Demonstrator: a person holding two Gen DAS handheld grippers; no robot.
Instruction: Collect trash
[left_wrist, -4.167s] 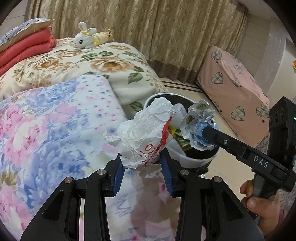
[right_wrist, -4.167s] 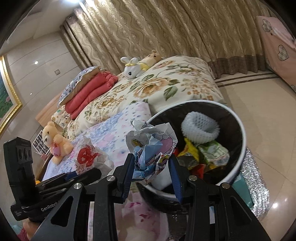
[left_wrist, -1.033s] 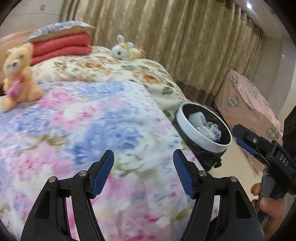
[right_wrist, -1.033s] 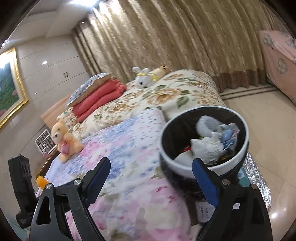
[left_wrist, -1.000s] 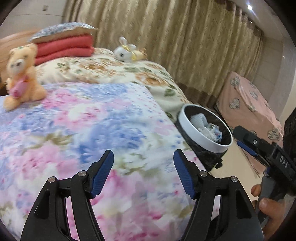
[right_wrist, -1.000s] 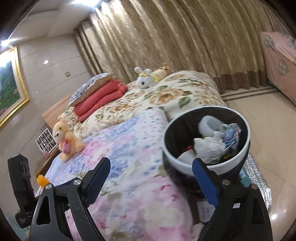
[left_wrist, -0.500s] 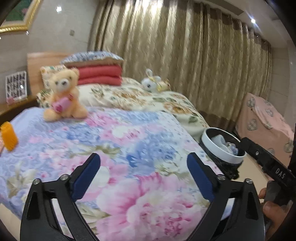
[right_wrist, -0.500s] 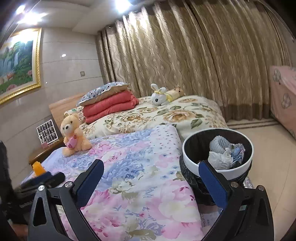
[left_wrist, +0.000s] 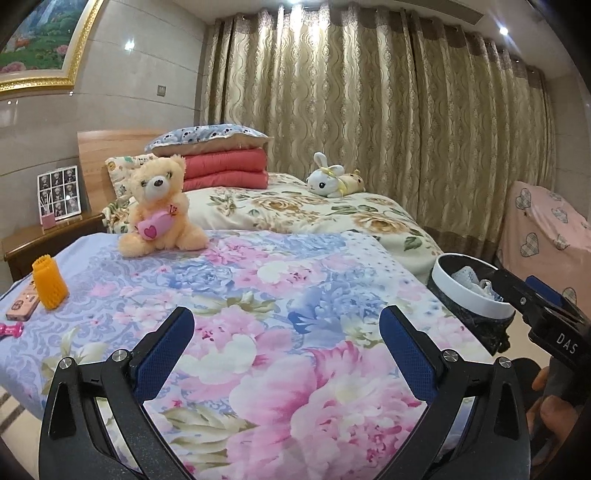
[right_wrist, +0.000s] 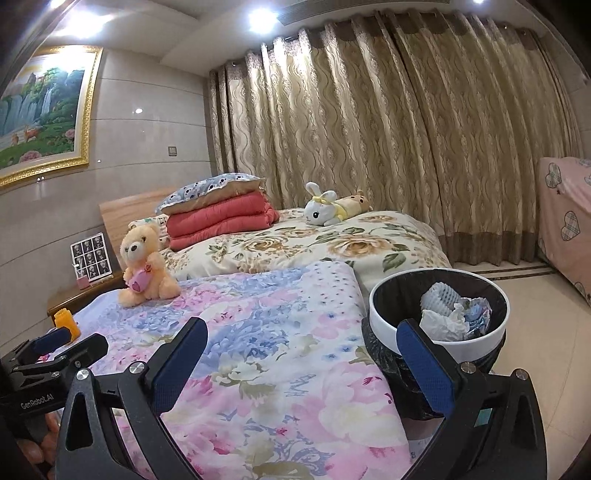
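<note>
The white-rimmed trash bin (right_wrist: 469, 347) with a black liner stands on the floor at the bed's corner. Crumpled white paper (right_wrist: 443, 323), a colourful wrapper and a white foam net lie inside it. In the left wrist view the bin (left_wrist: 465, 295) sits at the right, partly behind my right gripper (left_wrist: 524, 286). My left gripper (left_wrist: 284, 325) hovers open over the floral quilt (left_wrist: 295, 280) with nothing between its blue pads. My right gripper (right_wrist: 301, 332) is open and empty too, its right finger in front of the bin. An orange foam sleeve (left_wrist: 50, 282) stands near the quilt's left edge.
A teddy bear (left_wrist: 160, 210) sits on the quilt, with a plush bunny (left_wrist: 330, 181) and folded red blankets (left_wrist: 225, 166) farther back. A pink flat case (left_wrist: 22, 304) lies beside the orange sleeve. A wooden nightstand (left_wrist: 37, 240) stands left, pink-covered furniture (left_wrist: 546, 221) right.
The trash both grippers held earlier now lies in the bin. Both jaws have spread wider, and both views have pulled back and tilted up from the bin toward the bed.
</note>
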